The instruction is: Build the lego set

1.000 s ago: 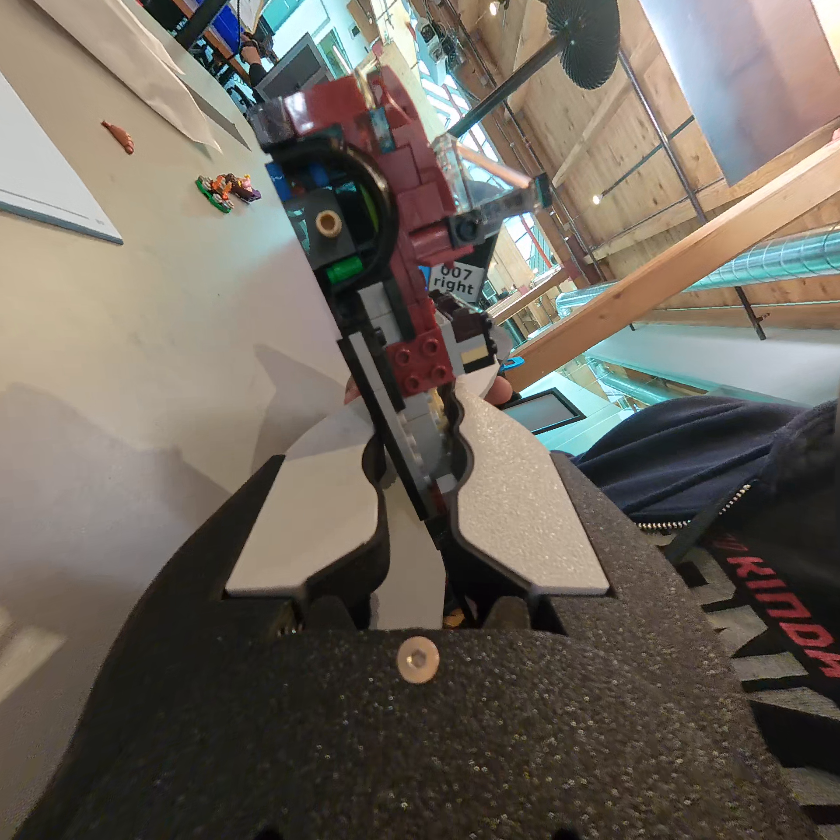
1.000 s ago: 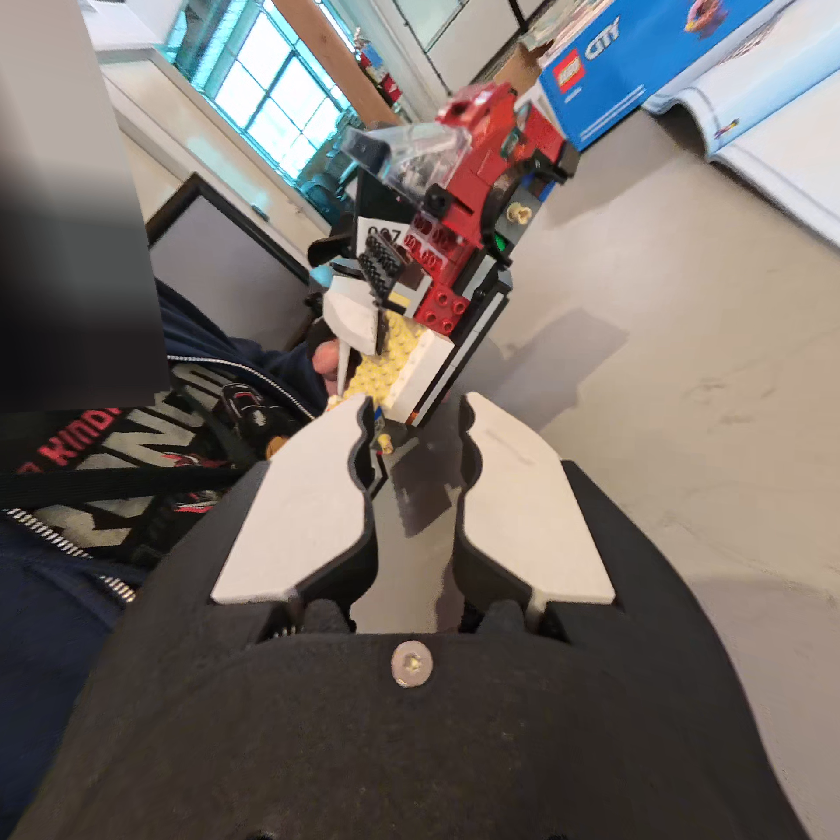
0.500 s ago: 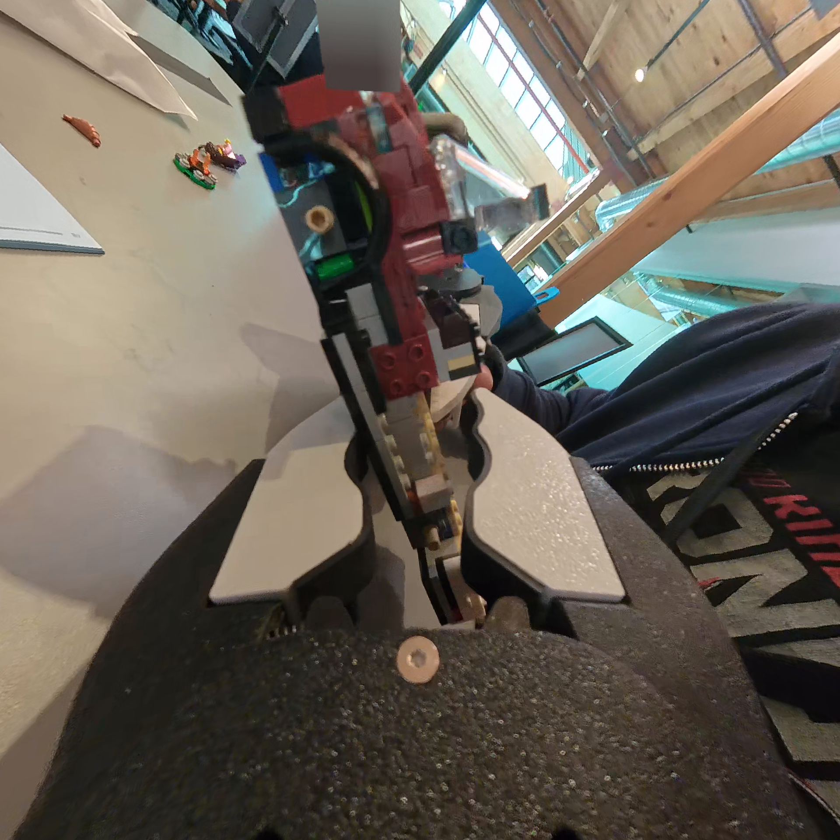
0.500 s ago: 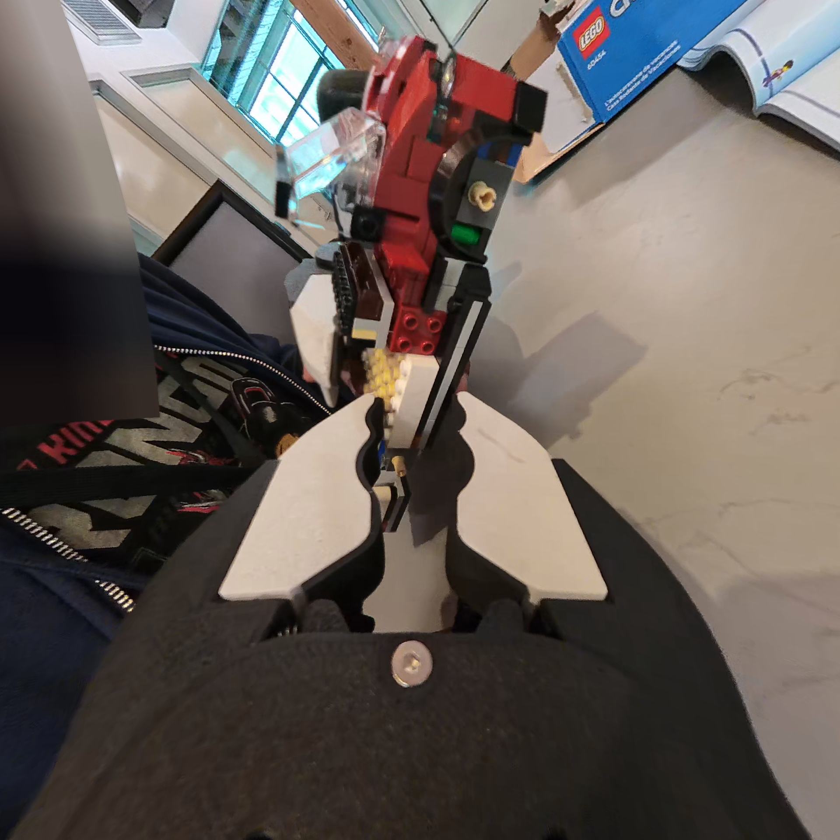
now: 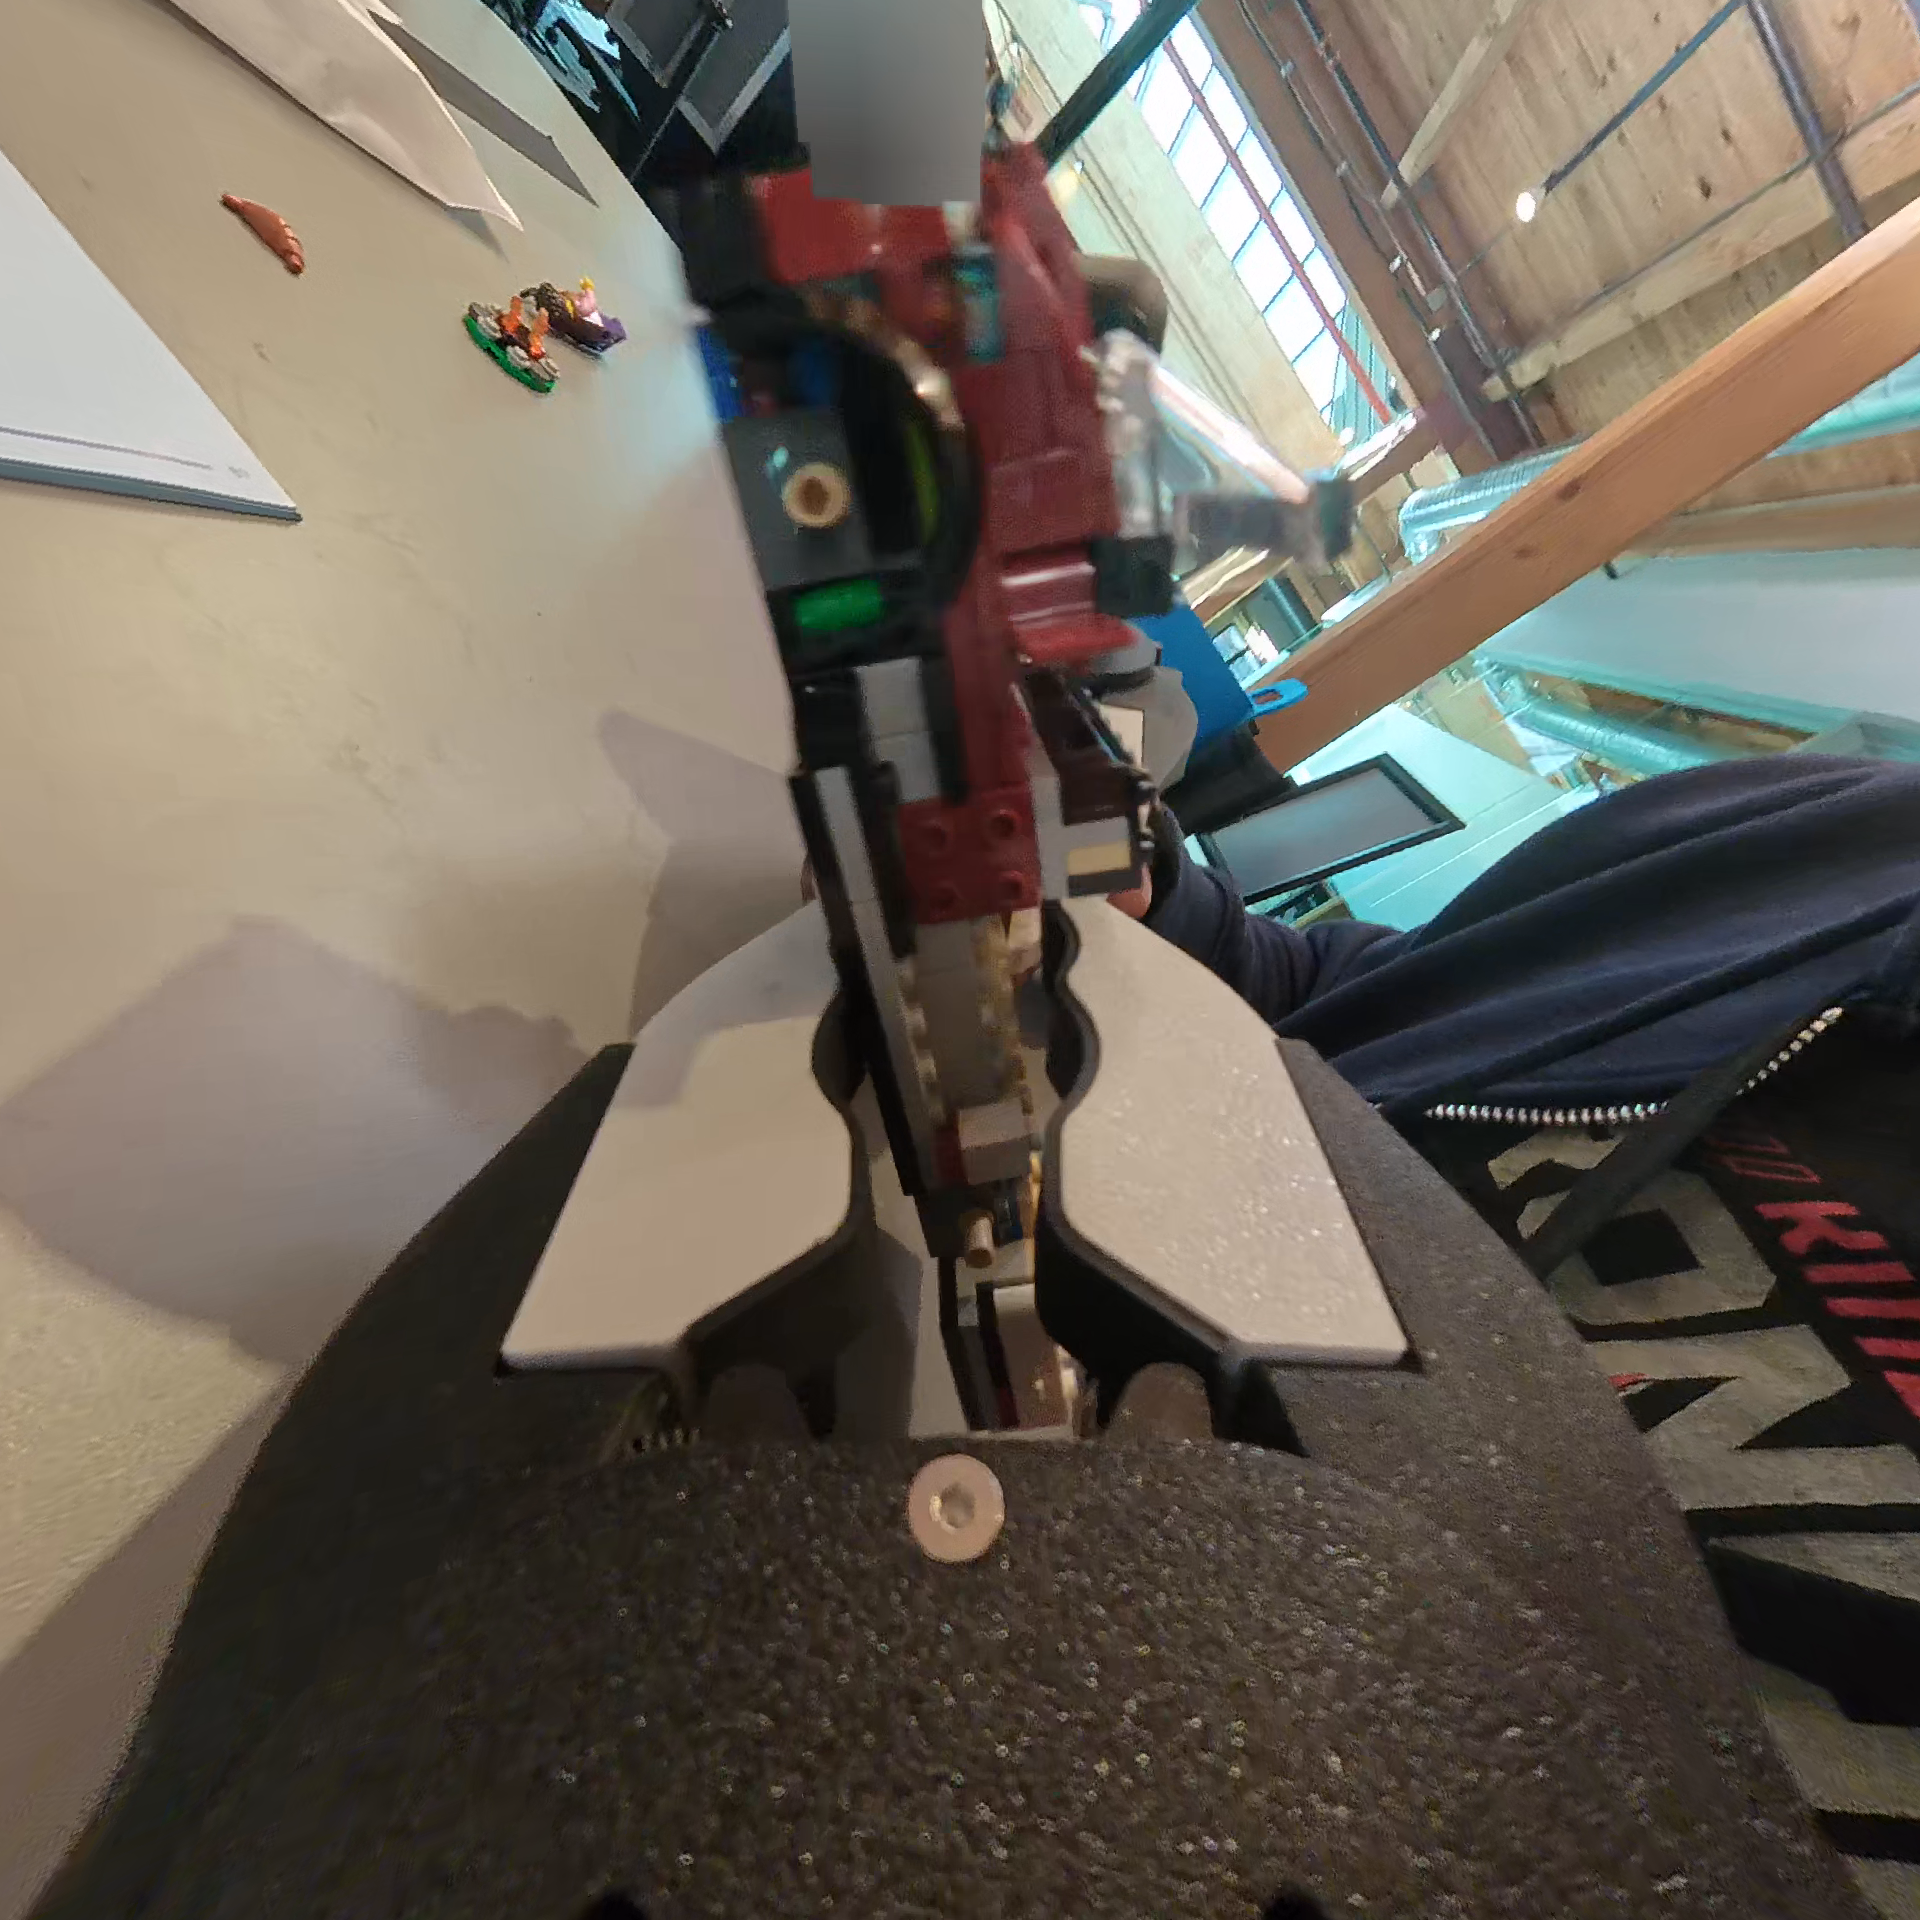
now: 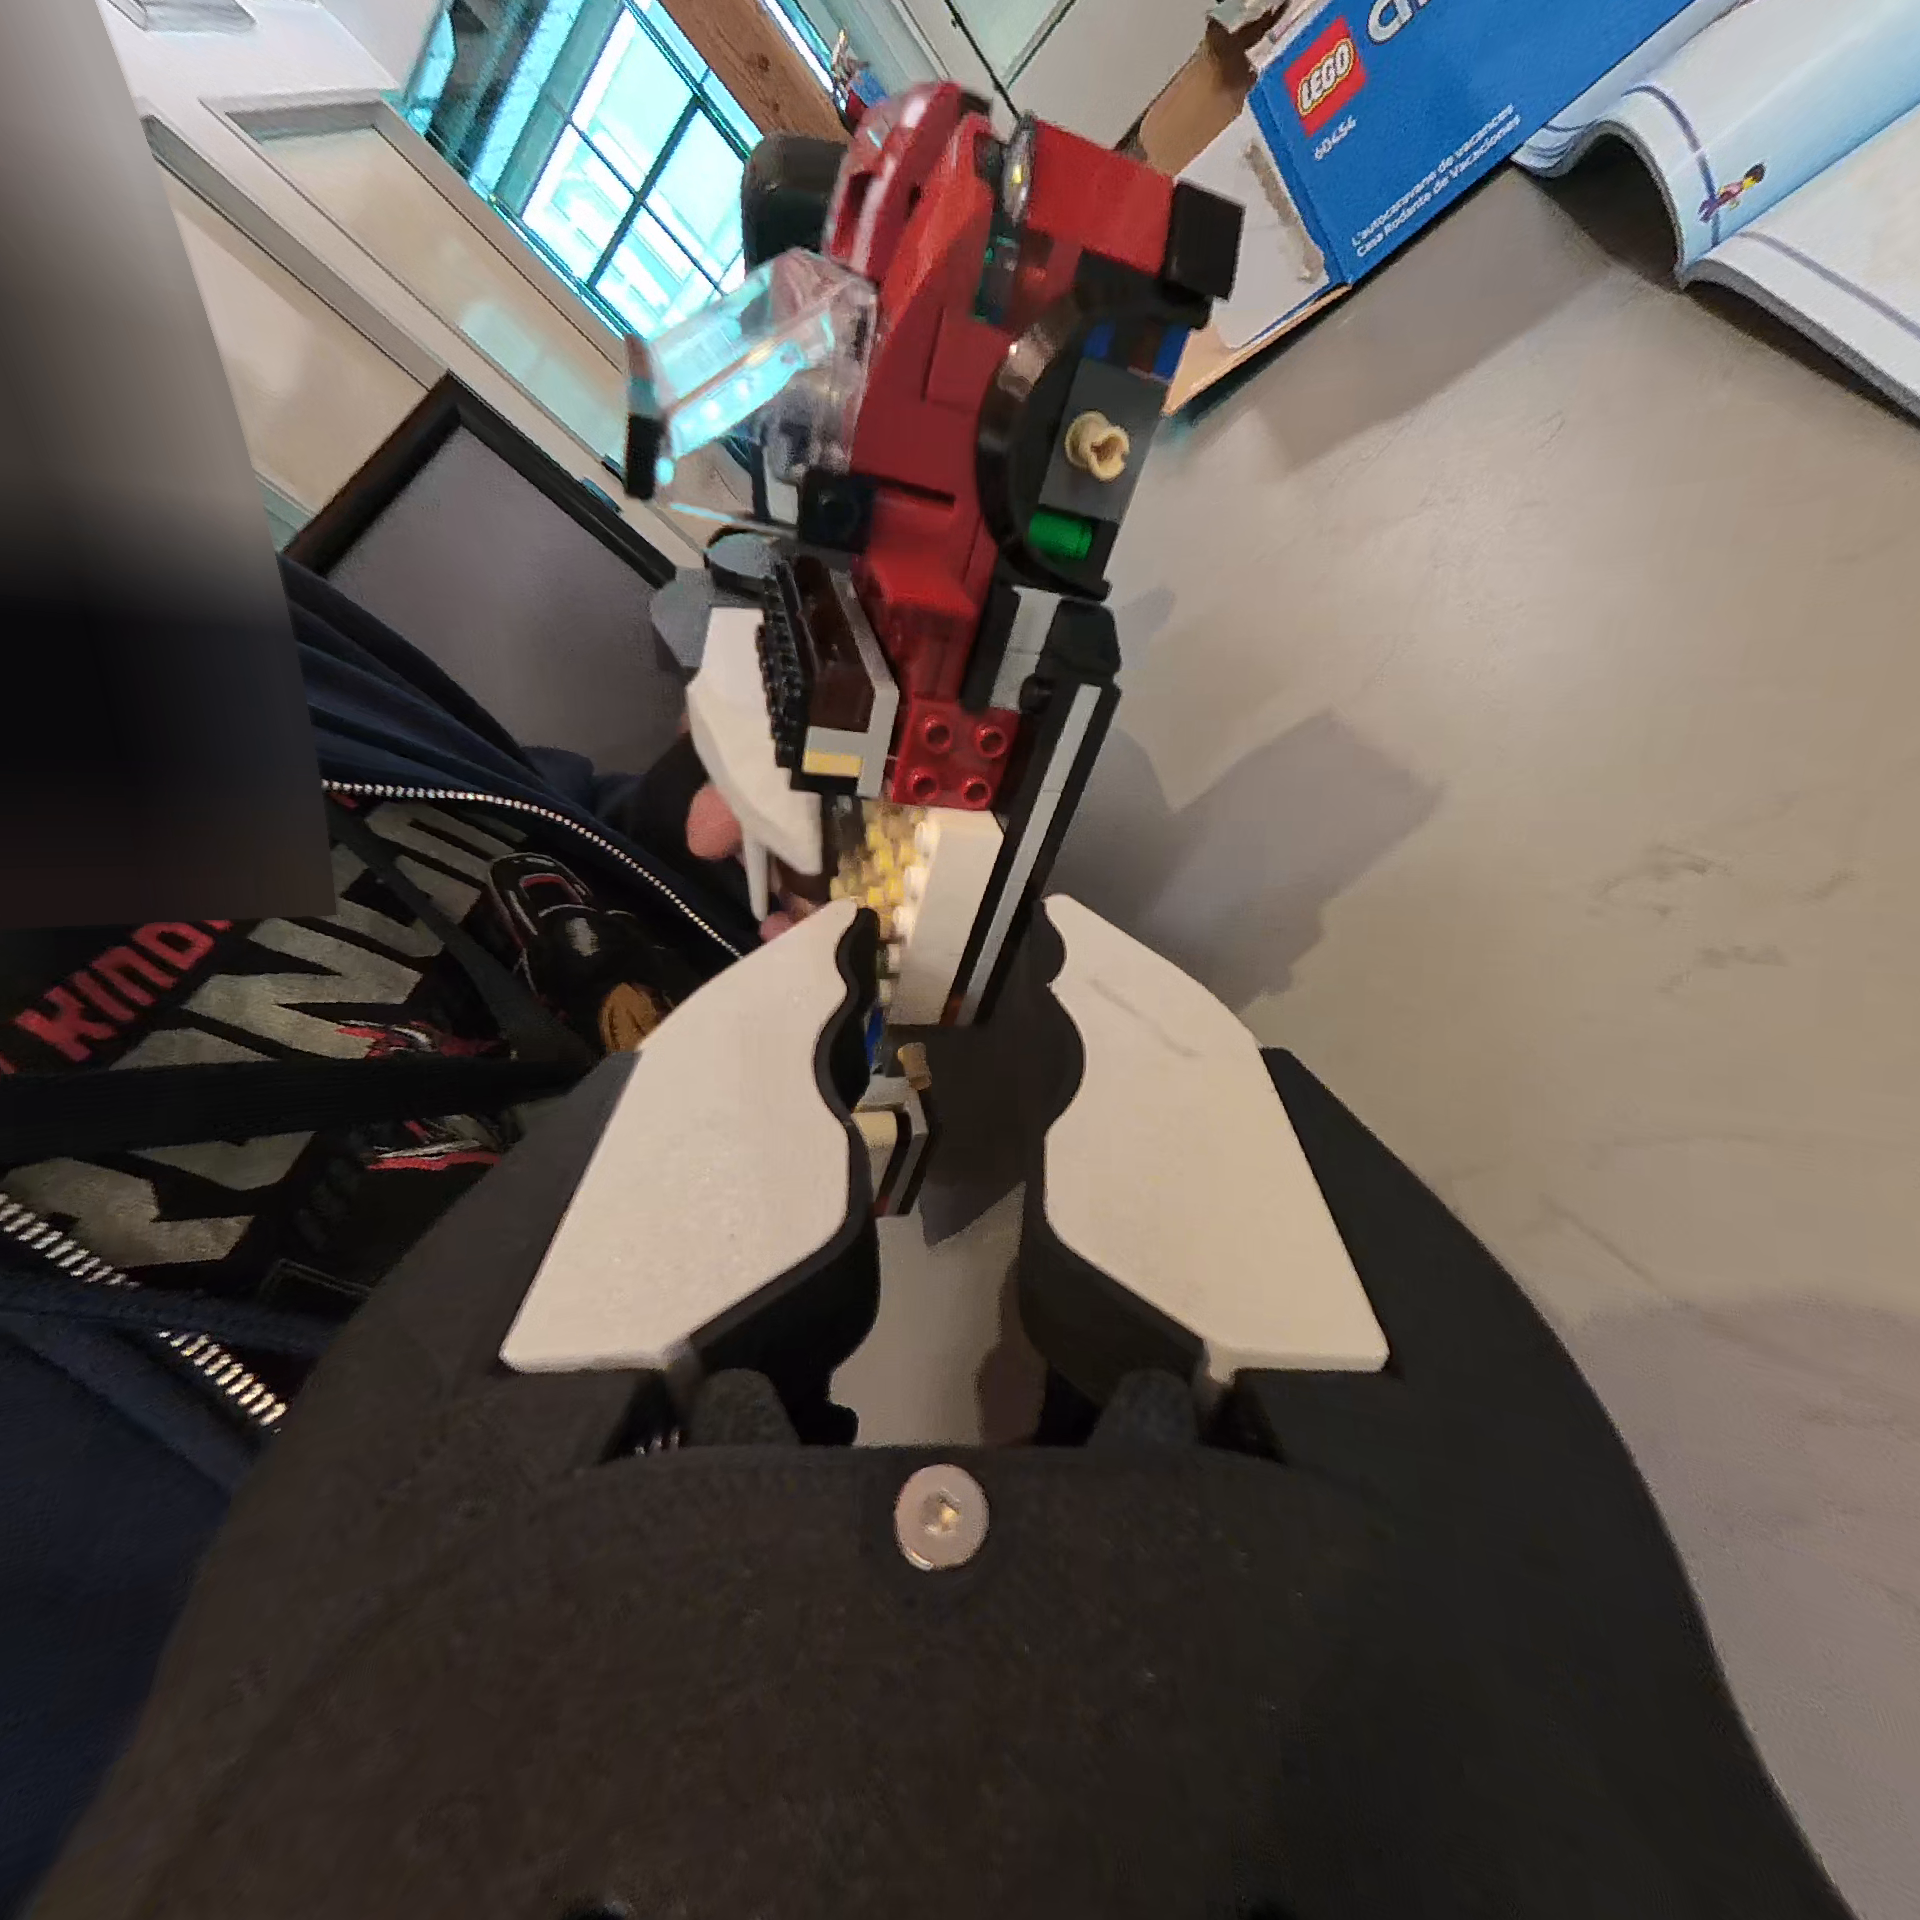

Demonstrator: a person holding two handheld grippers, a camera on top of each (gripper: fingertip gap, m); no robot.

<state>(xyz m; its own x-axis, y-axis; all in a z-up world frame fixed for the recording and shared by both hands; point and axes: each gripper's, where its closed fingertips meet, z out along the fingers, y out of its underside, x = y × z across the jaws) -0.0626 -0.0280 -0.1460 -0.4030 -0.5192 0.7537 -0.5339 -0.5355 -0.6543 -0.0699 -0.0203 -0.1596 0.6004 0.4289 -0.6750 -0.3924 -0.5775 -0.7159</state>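
Note:
A dark red brick vehicle model [image 5: 1029,499] with a clear windscreen, black and grey plates and tan studs is held up above the pale table [image 5: 312,727]. My left gripper [image 5: 940,935] is shut on its lower plate end, which reaches deep between the fingers. The same model [image 6: 935,343] shows in the right wrist view, where my right gripper [image 6: 951,914] is shut on its white and black base. The left gripper's pale finger [image 6: 743,758] lies against the model's left side. The right gripper's grey finger [image 5: 1169,717] shows behind the model.
Small toy figures on a green base [image 5: 525,338], a brown piece [image 5: 272,227] and white sheets [image 5: 94,395] lie on the table. A blue box [image 6: 1455,125] and an open booklet [image 6: 1766,239] lie at the far right. A person's dark jacket [image 5: 1558,987] is close by. My left and right fingertips are right by each other.
My left gripper opened, slid further along the model's base and closed on it again. My right gripper moved in around the base and closed on it. The model tilted more upright.

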